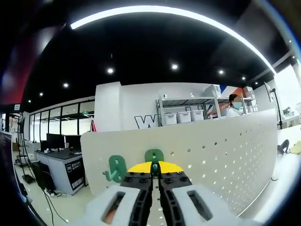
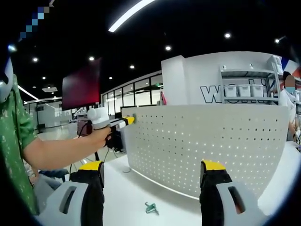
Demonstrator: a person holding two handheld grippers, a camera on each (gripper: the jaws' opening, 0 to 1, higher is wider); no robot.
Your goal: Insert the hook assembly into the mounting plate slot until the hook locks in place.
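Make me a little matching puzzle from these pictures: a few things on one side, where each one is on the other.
Things:
1. left gripper
2. right gripper
3. loose green hook
4. pegboard

Places or states:
A. lying flat on the white table
B. jaws wide apart, nothing between them
C. standing upright on the table
D. jaws closed, up against the board beside a mounted green hook

Pairs: 1-D, 2-B, 3-A, 4-C

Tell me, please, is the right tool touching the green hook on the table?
Apart: the right gripper view shows the green hook lying untouched on the white table, between the right tool's open jaws.
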